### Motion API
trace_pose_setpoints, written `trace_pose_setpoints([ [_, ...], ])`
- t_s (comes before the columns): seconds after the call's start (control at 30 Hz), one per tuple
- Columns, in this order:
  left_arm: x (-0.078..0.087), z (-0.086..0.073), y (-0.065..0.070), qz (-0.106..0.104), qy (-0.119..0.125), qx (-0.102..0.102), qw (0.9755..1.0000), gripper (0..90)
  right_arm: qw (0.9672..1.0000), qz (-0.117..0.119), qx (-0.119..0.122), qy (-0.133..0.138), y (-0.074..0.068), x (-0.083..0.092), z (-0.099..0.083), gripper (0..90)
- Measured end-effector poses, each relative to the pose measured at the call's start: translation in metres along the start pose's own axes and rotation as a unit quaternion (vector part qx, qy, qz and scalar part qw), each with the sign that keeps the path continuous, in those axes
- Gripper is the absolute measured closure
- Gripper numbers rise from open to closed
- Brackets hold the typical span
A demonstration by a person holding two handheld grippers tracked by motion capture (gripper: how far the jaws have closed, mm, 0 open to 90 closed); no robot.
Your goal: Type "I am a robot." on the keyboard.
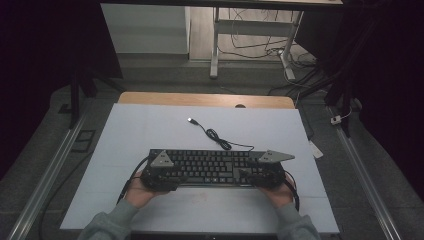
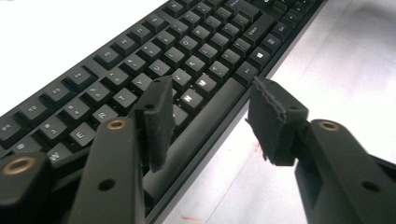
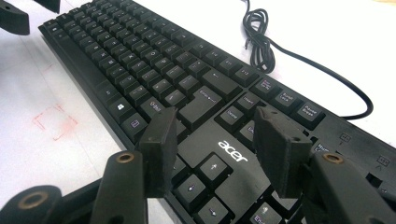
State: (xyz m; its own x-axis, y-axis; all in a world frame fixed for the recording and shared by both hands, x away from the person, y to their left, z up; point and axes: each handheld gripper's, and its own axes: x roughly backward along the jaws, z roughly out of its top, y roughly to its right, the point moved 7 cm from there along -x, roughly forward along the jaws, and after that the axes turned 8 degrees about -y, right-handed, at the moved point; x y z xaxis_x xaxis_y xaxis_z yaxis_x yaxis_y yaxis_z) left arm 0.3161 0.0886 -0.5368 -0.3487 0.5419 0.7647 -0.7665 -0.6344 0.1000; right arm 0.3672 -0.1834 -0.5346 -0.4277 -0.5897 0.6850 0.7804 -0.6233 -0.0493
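Your left hand-held gripper [image 2: 208,123] and right hand-held gripper [image 3: 212,149], both open, straddle opposite ends of the keyboard [image 1: 207,165] lying crosswise on the worktop [image 1: 150,130].

Black keyboard [image 1: 207,167] flat on white sheet; cable [image 1: 215,134] coiled behind.

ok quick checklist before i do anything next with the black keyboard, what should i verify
1. Left gripper straddles the front edge of the black acer keyboard: ok, one jaw over the keys, the other over the white table sheet.
2. Left pads pressing: not ok, gaps show on both sides.
3. Right gripper open above the arrow keys: ok.
4. Right pads touching: cannot tell.
5. Black coiled cable clear of both grippers: ok, it lies behind the keyboard.
6. Keyboard flat on the sheet: ok.
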Motion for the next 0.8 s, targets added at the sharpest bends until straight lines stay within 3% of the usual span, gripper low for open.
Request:
trace_pose_setpoints([
  [0.2, -0.007, -0.001, 0.004, -0.004, -0.013, -0.011, 0.9998, 63.3, 1.0000, -0.001, -0.001, -0.002, 0.000, 0.000, -0.001, 50.1],
  [0.5, -0.018, -0.006, 0.000, 0.003, -0.032, -0.007, 0.9995, 87.5, 1.0000, -0.002, 0.000, -0.003, 0.000, -0.001, -0.001, 50.2],
  [0.8, -0.028, -0.009, -0.001, 0.006, -0.047, -0.007, 0.9989, 89.1, 1.0000, -0.002, 0.001, -0.004, 0.001, -0.001, -0.001, 50.1],
])
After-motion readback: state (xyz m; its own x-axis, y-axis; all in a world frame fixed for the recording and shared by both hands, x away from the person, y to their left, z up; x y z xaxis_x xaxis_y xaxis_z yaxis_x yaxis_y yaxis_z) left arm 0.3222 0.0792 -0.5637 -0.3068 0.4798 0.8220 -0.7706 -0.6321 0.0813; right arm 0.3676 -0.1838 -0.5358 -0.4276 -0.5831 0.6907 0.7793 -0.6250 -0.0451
